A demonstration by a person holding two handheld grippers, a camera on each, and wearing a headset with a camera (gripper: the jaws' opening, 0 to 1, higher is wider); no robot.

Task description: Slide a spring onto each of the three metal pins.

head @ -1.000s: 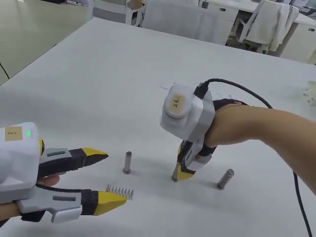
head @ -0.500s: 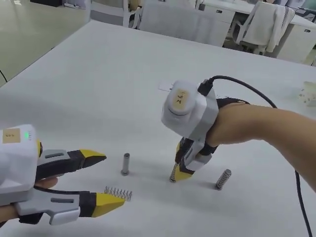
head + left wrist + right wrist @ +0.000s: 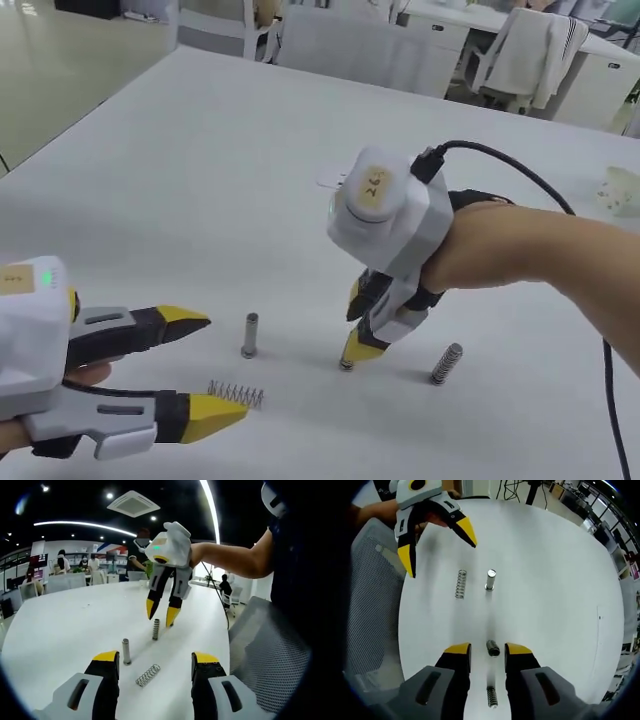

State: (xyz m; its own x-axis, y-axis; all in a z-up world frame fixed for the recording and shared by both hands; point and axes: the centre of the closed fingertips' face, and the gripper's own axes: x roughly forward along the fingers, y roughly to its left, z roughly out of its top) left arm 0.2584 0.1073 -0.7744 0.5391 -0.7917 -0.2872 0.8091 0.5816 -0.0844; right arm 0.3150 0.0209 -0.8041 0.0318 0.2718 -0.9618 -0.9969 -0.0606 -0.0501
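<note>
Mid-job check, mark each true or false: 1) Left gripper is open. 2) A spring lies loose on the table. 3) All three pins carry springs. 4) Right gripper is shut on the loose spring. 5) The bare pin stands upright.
1) True: the left gripper has its jaws apart.
2) True: the loose spring lies flat on the table, just ahead of the left gripper.
3) False: the bare pin has no spring.
4) False: the right gripper is open, its jaws either side of a spring-fitted pin.
5) True.
</note>
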